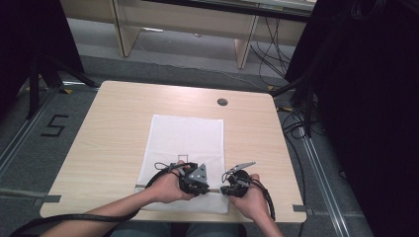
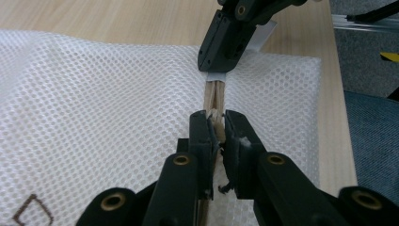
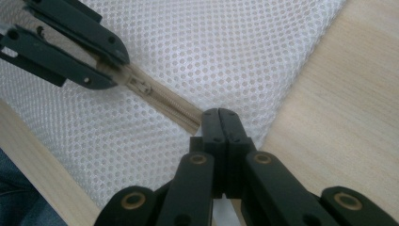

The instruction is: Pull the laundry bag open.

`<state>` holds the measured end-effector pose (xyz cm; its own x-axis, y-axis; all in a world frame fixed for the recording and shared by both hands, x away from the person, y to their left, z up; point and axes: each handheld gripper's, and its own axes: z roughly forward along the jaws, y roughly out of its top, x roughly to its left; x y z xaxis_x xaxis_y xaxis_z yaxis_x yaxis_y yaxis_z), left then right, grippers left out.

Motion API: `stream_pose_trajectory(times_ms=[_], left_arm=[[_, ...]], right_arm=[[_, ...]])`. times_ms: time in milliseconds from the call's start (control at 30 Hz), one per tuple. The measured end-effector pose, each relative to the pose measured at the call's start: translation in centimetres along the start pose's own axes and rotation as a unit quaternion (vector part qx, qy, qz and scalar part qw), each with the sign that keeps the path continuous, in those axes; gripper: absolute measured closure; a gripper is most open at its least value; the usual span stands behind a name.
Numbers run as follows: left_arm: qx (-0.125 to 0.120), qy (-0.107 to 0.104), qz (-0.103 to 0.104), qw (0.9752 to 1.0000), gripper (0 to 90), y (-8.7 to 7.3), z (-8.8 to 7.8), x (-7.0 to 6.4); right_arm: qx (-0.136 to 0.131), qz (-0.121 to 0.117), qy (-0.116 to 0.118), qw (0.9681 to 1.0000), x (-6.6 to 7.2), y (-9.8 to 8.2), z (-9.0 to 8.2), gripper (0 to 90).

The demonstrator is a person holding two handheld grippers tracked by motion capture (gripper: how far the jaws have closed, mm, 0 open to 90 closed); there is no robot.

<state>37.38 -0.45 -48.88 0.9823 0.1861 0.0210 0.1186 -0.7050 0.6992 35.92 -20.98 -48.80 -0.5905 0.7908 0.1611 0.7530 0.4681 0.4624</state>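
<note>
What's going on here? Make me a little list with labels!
Thing: white mesh bag with a beige zipper
Where: flat on the wooden table
Left gripper: shut on the zipper pull
Right gripper: shut on the zipper's end
Zipper: stretched between the two grippers
Also there: round cap in the table

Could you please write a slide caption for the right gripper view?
Right gripper shut on the zipper end of a white mesh bag; left gripper clamps the slider.
</note>
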Motion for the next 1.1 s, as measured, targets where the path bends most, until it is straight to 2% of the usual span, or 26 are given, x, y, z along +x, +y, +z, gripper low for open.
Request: stream_pose_trajectory(times_ms=[167,200,233,300,333,367,500,700,1000,1033,1100], left_arm=[[-0.001,0.0,0.001,1.0,81.4,-0.2,-0.4,0.0],[-0.005,-0.002,-0.004,1.0,81.4,-0.2,-0.5,-0.1],[-0.002,0.002,0.001,1.0,81.4,-0.2,-0.5,-0.1],[-0.004,-0.001,-0.001,1.0,81.4,-0.2,-0.6,0.0],[-0.004,0.003,0.007,1.0,81.4,-0.2,-0.7,0.0],[-0.003,0.001,0.002,1.0,81.4,-0.3,-0.8,0.0],[-0.003,0.002,0.001,1.0,81.4,-0.3,-0.9,0.0],[-0.009,0.0,-0.008,0.9999,81.4,-0.5,-1.1,0.2],[-0.007,0.001,0.004,1.0,81.4,-0.4,-1.1,0.1],[-0.007,0.0,-0.002,1.0,81.3,-0.4,-1.1,0.0],[-0.003,0.001,0.002,1.0,81.4,-0.4,-1.3,0.0]], right_arm=[[-0.004,-0.004,0.001,1.0,-0.1,0.0,0.1,90.0],[-0.003,-0.005,0.001,1.0,-0.1,0.0,0.0,90.0],[-0.004,-0.005,0.001,1.0,-0.1,0.0,0.0,90.0],[-0.004,-0.005,0.001,1.0,-0.1,0.0,0.0,90.0],[-0.004,-0.005,0.001,1.0,-0.1,0.0,0.0,90.0],[-0.004,-0.006,0.0,1.0,-0.1,0.0,0.0,90.0],[0.0,0.003,0.001,1.0,0.0,0.0,0.0,90.0],[-0.002,0.003,0.0,1.0,0.0,0.0,0.0,90.0],[-0.001,0.003,0.001,1.0,0.0,0.0,0.0,90.0],[-0.001,0.004,-0.001,1.0,0.0,-0.1,0.0,90.0],[-0.001,0.004,-0.001,1.0,0.0,-0.1,0.0,90.0]])
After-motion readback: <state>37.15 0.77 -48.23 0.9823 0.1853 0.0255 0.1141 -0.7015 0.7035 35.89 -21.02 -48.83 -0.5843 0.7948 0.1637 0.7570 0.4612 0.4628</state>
